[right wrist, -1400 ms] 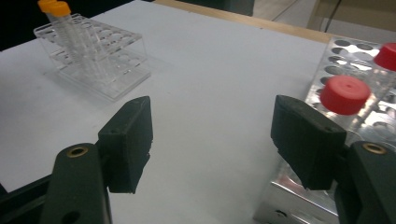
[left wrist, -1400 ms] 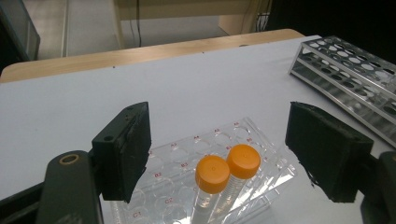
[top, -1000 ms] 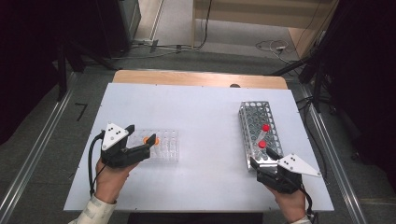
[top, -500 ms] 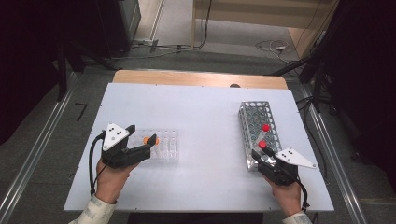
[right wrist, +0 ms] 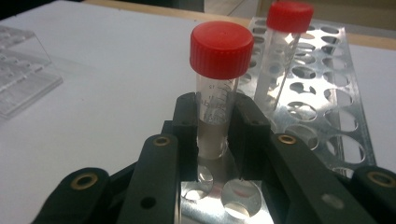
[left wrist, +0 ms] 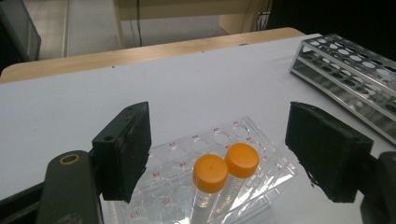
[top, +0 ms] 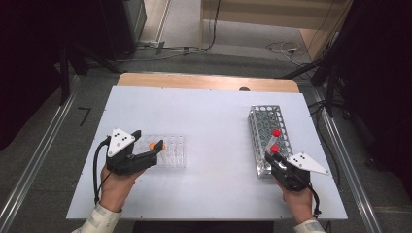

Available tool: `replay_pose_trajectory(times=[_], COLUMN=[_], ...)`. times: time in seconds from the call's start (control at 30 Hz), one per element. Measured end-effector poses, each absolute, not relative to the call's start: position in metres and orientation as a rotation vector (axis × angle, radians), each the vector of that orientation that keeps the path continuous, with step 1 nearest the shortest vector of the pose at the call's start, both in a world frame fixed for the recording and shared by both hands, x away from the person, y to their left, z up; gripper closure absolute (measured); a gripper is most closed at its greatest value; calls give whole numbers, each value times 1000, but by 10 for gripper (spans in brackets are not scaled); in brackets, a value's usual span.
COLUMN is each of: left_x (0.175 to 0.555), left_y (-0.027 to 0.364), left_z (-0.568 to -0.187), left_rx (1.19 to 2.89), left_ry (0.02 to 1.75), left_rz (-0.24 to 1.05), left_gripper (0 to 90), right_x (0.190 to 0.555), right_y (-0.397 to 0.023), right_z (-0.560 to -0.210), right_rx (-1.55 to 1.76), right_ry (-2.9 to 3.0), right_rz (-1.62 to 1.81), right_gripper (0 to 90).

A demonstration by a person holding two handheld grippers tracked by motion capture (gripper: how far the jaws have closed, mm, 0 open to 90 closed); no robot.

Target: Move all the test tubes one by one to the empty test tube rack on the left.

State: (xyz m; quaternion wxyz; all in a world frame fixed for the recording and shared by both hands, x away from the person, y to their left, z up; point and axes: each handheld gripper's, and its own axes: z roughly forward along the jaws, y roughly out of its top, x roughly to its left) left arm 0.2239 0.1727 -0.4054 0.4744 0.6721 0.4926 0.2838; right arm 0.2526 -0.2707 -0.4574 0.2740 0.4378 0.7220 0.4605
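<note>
In the high view my left gripper (top: 148,142) hovers at the left end of a clear plastic rack (top: 174,156). Its jaws (left wrist: 219,149) stand open, wide of two upright orange-capped tubes (left wrist: 210,173) (left wrist: 241,160) in that rack, touching neither. My right gripper (top: 270,158) is at the near end of a metal tube rack (top: 265,119). Its jaws (right wrist: 215,116) have just been closing, and its pads now press on the clear body of a red-capped tube (right wrist: 219,51) standing in the rack. A second red-capped tube (right wrist: 287,18) stands one row farther back.
The white table (top: 214,121) lies open between the two racks. The metal rack (right wrist: 327,102) has many vacant holes beyond the two tubes. A wooden strip (top: 204,80) borders the table's far edge, with floor and cables behind it.
My right gripper has moved forward to the metal rack's near end and its jaws have closed on the nearer red-capped tube. The left gripper has stayed where it was.
</note>
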Motion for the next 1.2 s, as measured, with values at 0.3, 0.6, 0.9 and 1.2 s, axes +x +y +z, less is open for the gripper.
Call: replay_pose_trajectory(times=[0.3,0.6,0.9,1.2], left_x=[225,225,224,221], left_y=[172,171,167,159], left_z=[-406,-406,-405,-404], left_rx=[1647,1646,1651,1667], left_ry=[1208,1216,1201,1170], left_rz=[686,689,679,667], left_gripper=[210,177,177,177], right_x=[240,232,226,226], right_y=[-273,-271,-254,-224], right_z=[-423,-413,-411,-422], right_rx=[1121,1089,1038,984], right_ry=[1845,1830,1882,1993], right_rz=[1311,1349,1385,1398], right_gripper=[711,711,711,711])
